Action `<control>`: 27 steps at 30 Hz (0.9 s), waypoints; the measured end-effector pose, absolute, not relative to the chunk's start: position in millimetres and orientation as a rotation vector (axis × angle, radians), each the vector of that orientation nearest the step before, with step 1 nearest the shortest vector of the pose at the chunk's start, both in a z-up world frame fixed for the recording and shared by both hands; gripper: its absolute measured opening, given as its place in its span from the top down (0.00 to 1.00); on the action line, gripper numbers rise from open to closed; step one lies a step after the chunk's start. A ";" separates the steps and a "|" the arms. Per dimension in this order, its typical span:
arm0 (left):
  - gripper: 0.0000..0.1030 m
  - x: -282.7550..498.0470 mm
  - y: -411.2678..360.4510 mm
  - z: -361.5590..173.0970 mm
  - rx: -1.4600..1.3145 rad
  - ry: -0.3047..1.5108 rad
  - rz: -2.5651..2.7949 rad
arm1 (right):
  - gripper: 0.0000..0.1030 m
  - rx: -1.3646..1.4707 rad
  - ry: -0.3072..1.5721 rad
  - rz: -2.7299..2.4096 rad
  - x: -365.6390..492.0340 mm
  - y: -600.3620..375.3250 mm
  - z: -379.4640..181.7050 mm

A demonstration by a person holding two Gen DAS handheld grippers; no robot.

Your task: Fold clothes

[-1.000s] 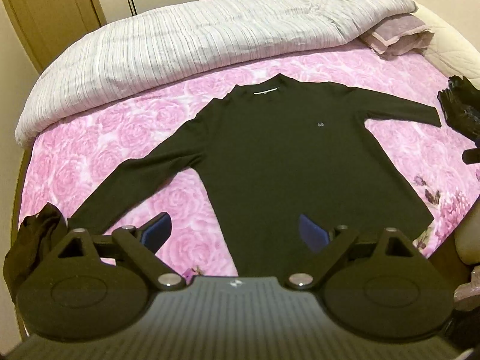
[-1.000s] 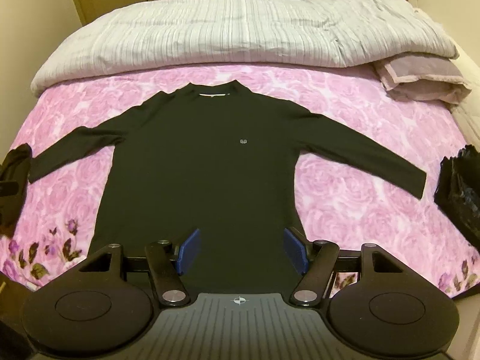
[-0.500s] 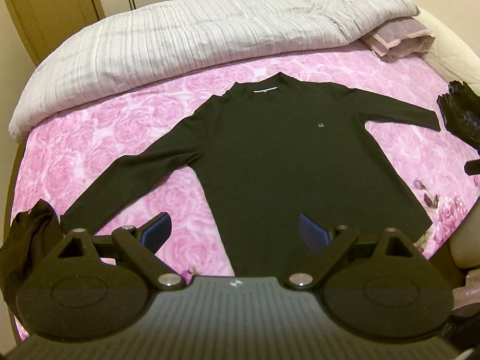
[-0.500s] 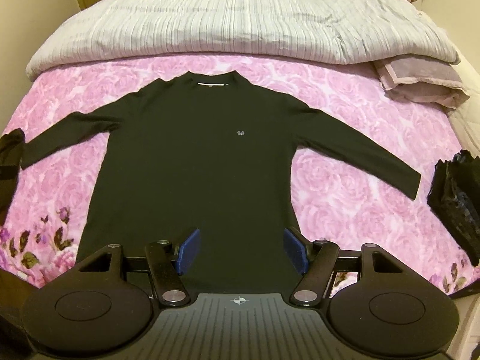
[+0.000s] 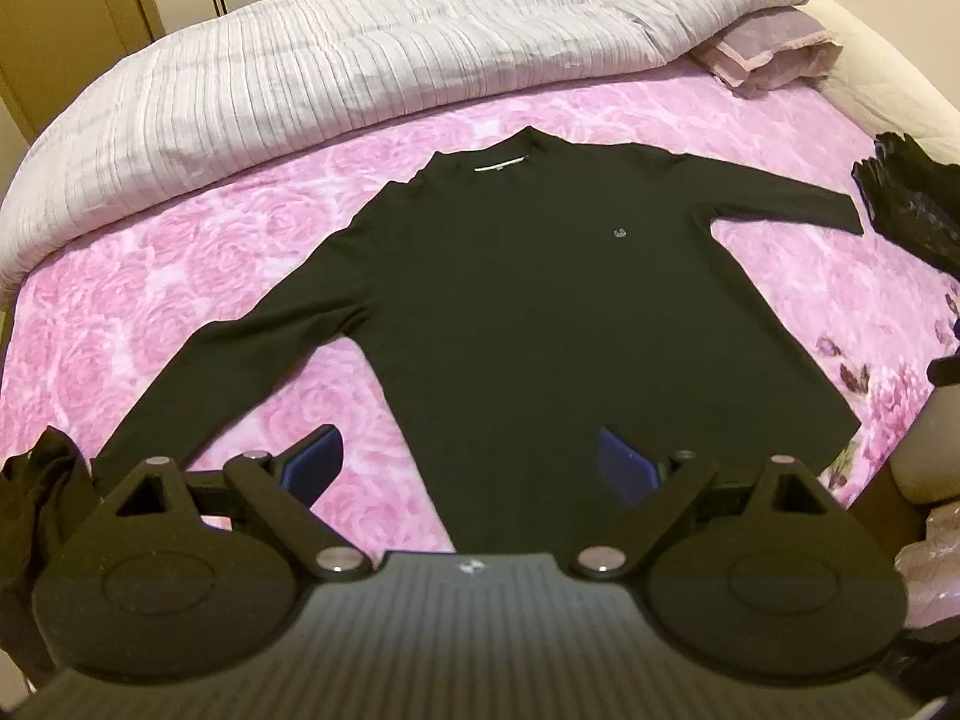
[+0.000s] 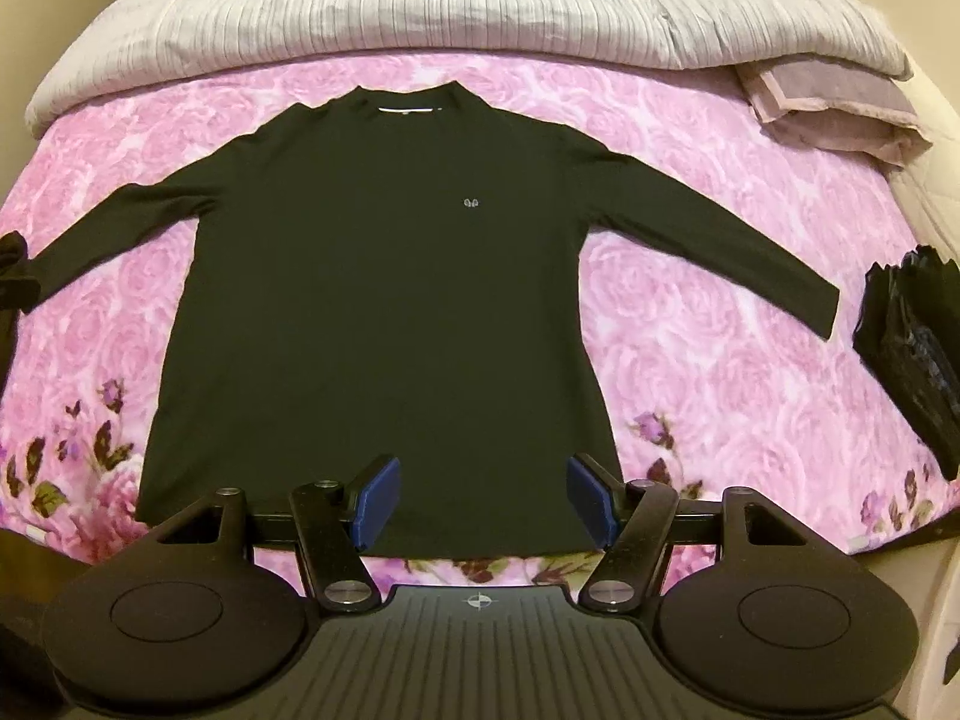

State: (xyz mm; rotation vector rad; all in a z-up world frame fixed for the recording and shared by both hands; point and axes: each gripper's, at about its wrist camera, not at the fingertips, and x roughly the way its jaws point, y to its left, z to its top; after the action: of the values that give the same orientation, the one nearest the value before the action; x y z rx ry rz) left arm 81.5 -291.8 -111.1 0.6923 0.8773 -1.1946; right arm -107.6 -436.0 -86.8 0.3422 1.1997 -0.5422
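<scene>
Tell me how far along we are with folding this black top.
Done: the black top lies spread flat, front up, on the pink bedspread, both sleeves out to the sides. In hand: nothing; the left gripper and right gripper hover open near its hem. Left: every fold, sleeves and body alike.

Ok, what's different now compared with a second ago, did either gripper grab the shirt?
No grab. The right gripper has eased forward over the black shirt, so the hem sits nearer its open fingers; the left gripper barely shifted. Both stay open and empty. The shirt still lies flat, sleeves spread, on the pink bedspread.
</scene>
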 end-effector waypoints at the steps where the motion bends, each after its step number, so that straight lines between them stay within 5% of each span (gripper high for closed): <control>1: 0.13 81.3 -293.8 -110.8 0.692 0.880 -1.187 | 0.37 0.339 1.200 -0.540 -106.5 -438.3 -87.3; 14: 0.13 112.6 -248.2 -108.4 0.636 0.942 -0.918 | 0.37 0.284 1.146 -0.363 -41.3 -443.9 -112.9; 27: 0.13 244.0 -137.5 -135.7 0.667 0.898 -0.782 | 0.37 0.021 0.970 0.027 101.1 -305.4 -121.8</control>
State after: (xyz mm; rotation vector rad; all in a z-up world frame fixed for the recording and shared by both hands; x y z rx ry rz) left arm 244.0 -137.5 -135.7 0.6672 0.8983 -0.7819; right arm 101.1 -305.4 -121.8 0.0209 0.9695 0.0268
